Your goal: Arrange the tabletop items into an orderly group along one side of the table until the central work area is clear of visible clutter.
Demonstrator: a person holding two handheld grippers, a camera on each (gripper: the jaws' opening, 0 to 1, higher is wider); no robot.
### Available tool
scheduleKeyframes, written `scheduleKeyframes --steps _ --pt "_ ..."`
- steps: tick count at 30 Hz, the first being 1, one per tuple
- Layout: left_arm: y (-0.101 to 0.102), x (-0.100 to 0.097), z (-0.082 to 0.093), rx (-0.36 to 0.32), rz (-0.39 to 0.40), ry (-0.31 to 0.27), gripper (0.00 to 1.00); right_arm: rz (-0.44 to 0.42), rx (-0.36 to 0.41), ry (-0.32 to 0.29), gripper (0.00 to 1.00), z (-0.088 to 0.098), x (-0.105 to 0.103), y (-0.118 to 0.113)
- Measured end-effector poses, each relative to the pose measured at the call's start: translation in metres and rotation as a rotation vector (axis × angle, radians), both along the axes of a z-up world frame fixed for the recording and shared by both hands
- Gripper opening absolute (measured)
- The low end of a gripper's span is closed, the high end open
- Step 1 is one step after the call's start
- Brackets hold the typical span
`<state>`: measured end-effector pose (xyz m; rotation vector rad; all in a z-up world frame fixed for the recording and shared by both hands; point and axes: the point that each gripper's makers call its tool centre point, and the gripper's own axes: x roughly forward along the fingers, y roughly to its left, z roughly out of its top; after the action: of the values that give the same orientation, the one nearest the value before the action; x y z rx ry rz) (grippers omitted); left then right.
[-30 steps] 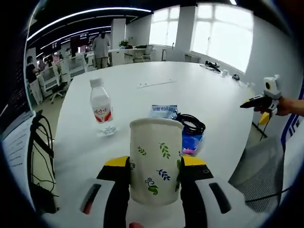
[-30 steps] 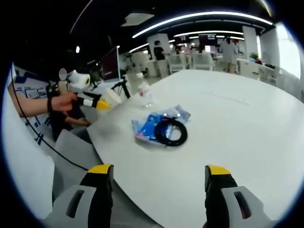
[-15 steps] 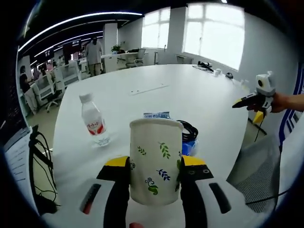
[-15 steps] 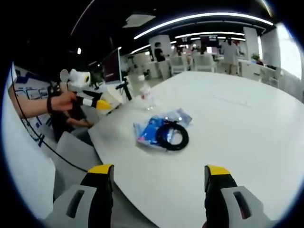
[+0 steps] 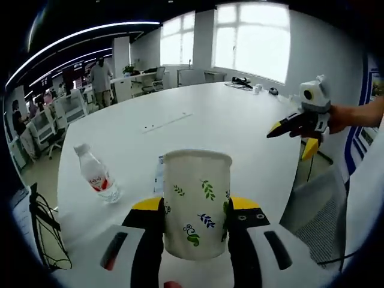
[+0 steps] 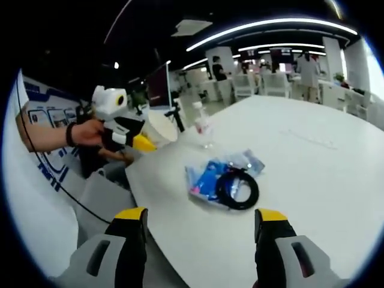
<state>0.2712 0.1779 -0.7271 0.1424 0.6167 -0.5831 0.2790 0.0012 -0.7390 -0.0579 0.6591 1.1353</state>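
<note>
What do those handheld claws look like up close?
Each claw has light grey moulded bodies with black inner faces and yellow tips, seen on the left claw and right claw. A dark band sits on the wrist holding the left one.

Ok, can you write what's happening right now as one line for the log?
left gripper: shut on paper cup | right gripper: open, over table edge | on table: bottle, blue packets, black cable

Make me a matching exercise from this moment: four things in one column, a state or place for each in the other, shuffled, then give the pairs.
1. paper cup
2. water bottle
3. black cable coil
4. right gripper

A. lies on the blue packets
B. open, holding nothing
C. clamped between the left gripper jaws
D. stands upright on the white table

Pairs: 1-C, 2-D, 3-A, 4-B
</note>
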Motion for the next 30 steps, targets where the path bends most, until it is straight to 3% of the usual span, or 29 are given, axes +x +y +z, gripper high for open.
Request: scheduleKeyframes --steps 10,13,30 --pt "-0.034 -0.008 -0.005 0.035 -0.091 0.001 0.40 0.070 0.095 0.031 0.68 0.025 0.002 0.035" --pt "-0.040 -0.007 -0.006 0.038 -0.113 -0.003 0.40 0.103 0.105 0.045 0.67 0.026 0.000 0.043" --pt "-0.084 -0.016 -0.008 0.091 -0.241 -0.026 0.40 0.223 0.212 0.120 0.44 0.051 -0.036 0.077"
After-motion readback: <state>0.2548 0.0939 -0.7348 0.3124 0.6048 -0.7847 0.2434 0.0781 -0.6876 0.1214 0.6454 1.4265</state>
